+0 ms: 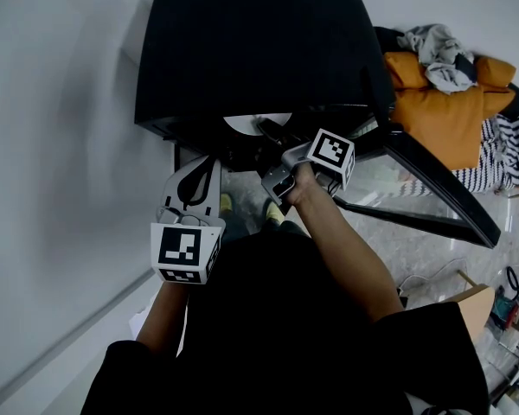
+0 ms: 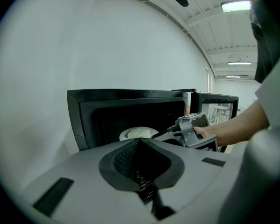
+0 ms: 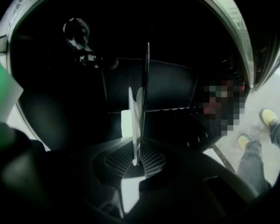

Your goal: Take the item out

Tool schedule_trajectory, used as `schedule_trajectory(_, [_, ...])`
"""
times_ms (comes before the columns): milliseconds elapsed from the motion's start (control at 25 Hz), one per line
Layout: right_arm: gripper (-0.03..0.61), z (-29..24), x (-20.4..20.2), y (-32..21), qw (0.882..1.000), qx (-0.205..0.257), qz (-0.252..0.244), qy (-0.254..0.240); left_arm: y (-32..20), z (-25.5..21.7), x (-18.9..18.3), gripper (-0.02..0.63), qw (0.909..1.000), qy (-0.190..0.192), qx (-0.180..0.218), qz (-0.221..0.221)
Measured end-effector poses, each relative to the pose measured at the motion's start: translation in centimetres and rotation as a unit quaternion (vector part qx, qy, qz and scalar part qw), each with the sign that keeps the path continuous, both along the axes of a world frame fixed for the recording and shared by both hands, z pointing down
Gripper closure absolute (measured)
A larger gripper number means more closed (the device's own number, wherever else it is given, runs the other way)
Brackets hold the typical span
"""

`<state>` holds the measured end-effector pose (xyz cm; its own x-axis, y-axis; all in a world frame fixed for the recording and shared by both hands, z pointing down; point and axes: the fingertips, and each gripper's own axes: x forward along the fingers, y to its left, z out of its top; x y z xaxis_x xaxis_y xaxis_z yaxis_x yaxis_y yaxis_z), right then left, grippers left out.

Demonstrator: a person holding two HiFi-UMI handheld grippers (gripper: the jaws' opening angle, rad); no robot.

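A black oven [image 1: 251, 50] stands with its door [image 1: 432, 188] swung open to the right. Inside lies a white plate [image 1: 253, 124], also seen in the left gripper view as a pale disc [image 2: 137, 133]. My right gripper [image 1: 272, 132] reaches into the cavity and is shut on the plate's near rim. In its own view the plate [image 3: 136, 120] runs edge-on between the pads of the right gripper [image 3: 135, 150]. My left gripper [image 1: 209, 161] hangs just outside the oven's lower left corner, shut with nothing in it [image 2: 139, 141].
A heap of orange and striped clothes [image 1: 450, 111] lies right of the oven. A cardboard box [image 1: 471, 305] sits on the floor at the lower right. A white wall [image 1: 60, 145] runs along the left. The person's yellow shoes [image 3: 270, 118] stand below the door.
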<state>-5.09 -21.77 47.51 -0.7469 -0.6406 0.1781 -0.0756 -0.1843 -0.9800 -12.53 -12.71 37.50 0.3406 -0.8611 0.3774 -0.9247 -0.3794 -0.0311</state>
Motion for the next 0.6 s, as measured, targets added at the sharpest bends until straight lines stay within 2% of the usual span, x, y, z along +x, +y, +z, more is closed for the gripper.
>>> schedule_trajectory(360, [0.549,0.2,0.3,2.7,0.998,0.0,-0.058,0.012,0.5,-0.4,-0.5,0.606,0.9999,0.007,0.011,0.0])
schedule_trajectory(600, [0.555,0.3,1.3,3.6,0.998,0.008,-0.059,0.021,0.9,-0.3,-0.4,0.606,0.9999,0.009,0.01,0.005])
